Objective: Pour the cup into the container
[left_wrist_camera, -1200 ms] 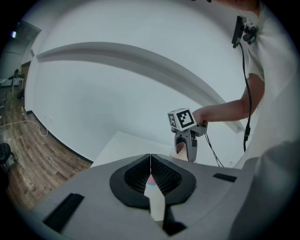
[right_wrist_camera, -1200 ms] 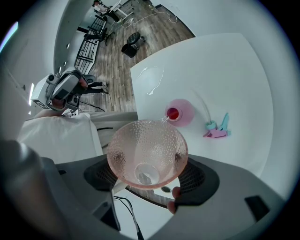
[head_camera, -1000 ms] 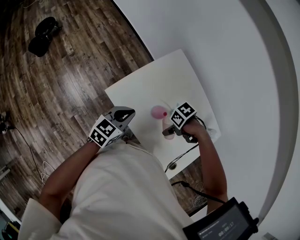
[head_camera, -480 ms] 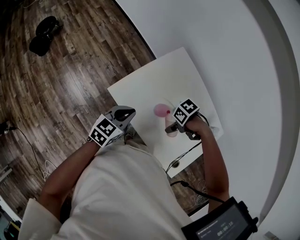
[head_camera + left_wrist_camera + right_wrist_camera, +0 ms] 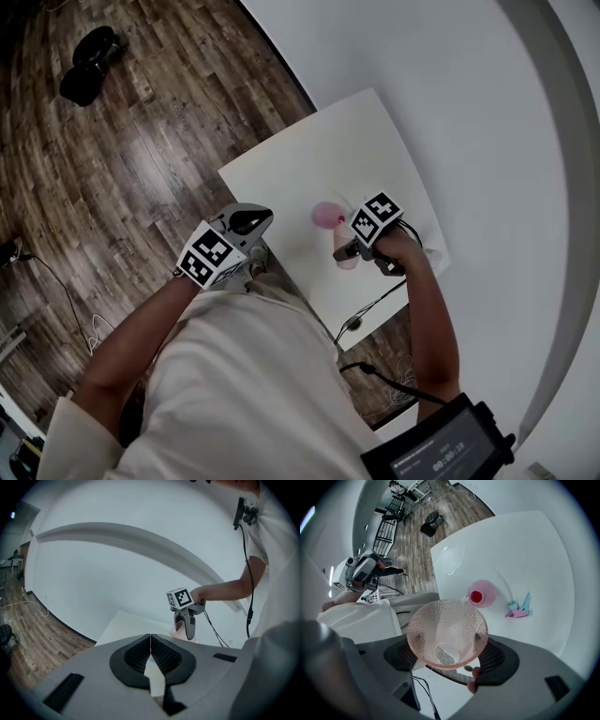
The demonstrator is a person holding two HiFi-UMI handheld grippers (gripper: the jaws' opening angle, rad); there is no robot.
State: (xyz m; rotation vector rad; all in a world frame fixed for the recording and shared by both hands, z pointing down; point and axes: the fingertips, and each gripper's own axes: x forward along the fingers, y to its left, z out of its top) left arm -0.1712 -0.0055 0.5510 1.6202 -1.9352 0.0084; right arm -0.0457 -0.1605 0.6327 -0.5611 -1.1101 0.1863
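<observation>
**Two grippers, one pink cup**

Both hang at a white table [image 5: 319, 159]. The left gripper [image 5: 150, 656] is clenched on nothing by the table's near edge. The right gripper [image 5: 447, 641] grasps a dimpled pink cup [image 5: 446, 631], just beside the pink container [image 5: 482, 593] standing on the table.

The cup [image 5: 447, 625] is clear pink and glassy, its wall covered in fine raised dimples. The container [image 5: 486, 595] is smooth, translucent pink, plastic by the look. The surface [image 5: 525, 545] is plain white, smooth and matt. The floor [image 5: 112, 159] is dark wood plank with clear grain and a soft sheen. The left gripper [image 5: 150, 641] has a matt grey plastic shell. Its fingers [image 5: 136, 656] bear black, finely meshed pads, as do the fingers [image 5: 497, 657] of the right gripper [image 5: 446, 654]. The shirt [image 5: 253, 375] is pale matt cloth.
</observation>
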